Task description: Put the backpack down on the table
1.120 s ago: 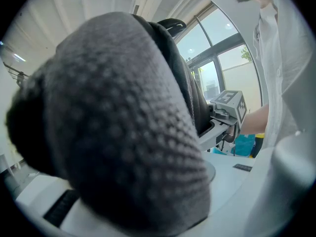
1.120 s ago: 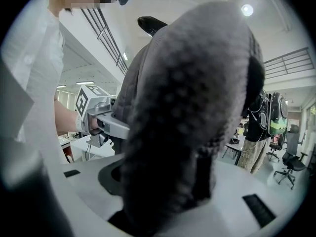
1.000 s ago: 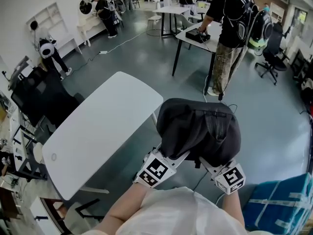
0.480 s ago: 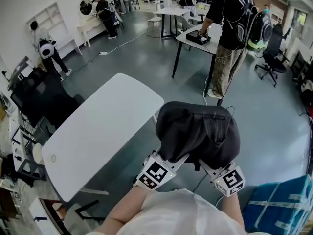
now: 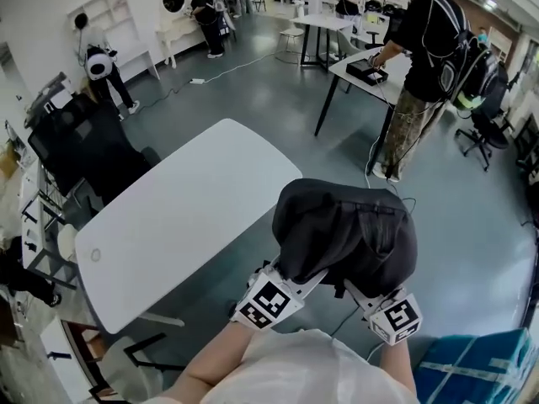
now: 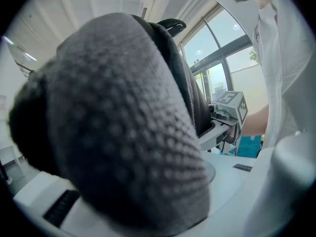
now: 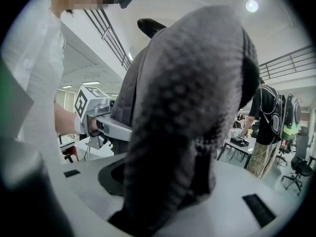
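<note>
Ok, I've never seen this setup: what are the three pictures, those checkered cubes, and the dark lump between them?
There is no robot arm. A person holds a two-jaw gripper in each hand, and the marker cubes are parts of those grippers. The head view looks down from the person's head at the left gripper, the right gripper, the black backpack and the white table. The other two views come from cameras riding on the grippers. Each gripper is clamped on a grey padded strap of the backpack. The backpack hangs off to the side of the table, not yet on it.
</note>
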`<state>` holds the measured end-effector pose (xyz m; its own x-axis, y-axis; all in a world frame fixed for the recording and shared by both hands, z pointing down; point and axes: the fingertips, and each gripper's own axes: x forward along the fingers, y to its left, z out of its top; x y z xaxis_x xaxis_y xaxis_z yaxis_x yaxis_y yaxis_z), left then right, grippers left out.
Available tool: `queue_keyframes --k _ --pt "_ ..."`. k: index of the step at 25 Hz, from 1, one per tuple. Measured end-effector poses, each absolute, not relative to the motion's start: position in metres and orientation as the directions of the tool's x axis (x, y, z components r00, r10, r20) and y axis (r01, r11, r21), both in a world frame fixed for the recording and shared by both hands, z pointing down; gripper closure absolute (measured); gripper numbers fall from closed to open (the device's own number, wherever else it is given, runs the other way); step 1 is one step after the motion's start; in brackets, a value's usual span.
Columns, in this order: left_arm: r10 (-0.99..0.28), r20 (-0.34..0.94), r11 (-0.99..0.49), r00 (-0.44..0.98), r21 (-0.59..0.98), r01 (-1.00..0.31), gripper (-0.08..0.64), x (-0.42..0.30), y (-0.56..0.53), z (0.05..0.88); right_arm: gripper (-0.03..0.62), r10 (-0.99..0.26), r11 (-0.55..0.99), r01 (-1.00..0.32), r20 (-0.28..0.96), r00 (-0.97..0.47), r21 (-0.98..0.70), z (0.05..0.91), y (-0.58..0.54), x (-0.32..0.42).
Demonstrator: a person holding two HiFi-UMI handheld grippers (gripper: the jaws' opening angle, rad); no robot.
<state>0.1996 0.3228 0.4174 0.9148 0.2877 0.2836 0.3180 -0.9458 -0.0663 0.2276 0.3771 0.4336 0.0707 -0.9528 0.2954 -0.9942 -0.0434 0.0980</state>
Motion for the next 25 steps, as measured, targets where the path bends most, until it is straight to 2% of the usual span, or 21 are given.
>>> queue_keyframes --k 25 --pt "0.051 0.302 -0.998 0.952 -0.009 0.056 0.422 0.117 0.100 0.434 0.394 -0.921 0.227 -0.972 0.340 -0.193 0.064 0.449 0.146 0.158"
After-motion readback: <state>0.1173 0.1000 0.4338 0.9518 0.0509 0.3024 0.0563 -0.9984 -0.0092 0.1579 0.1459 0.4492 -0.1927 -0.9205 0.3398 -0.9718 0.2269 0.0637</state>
